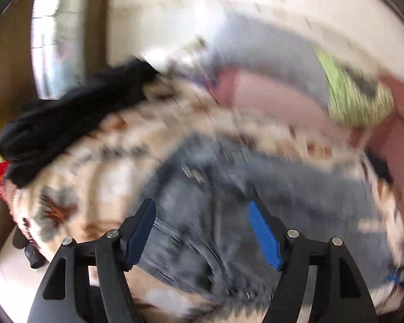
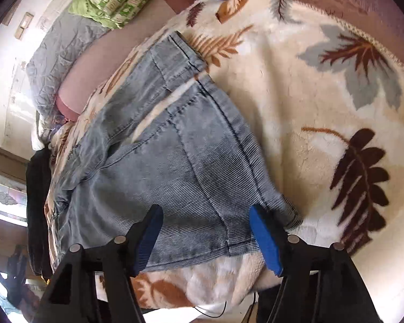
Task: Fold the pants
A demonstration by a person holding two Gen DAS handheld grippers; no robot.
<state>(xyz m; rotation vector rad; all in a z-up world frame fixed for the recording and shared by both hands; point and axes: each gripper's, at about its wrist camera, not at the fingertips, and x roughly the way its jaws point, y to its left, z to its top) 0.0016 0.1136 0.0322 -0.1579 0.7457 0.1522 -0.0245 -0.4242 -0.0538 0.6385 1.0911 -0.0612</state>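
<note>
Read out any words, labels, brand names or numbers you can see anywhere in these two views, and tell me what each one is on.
No readable text in either view.
Green patterned cloth: blocky printed marks that may be letters, too small and distorted to read.
Denim pants: no label or tag showing, only seams and stitching.
Leaf-print blanket: pattern only, no writing.
Left wrist view: motion-blurred throughout, nothing legible.

Daylight enters from the window point(image 1: 54, 53); the left wrist view is strongly blurred, the right sharp, edges curved.
</note>
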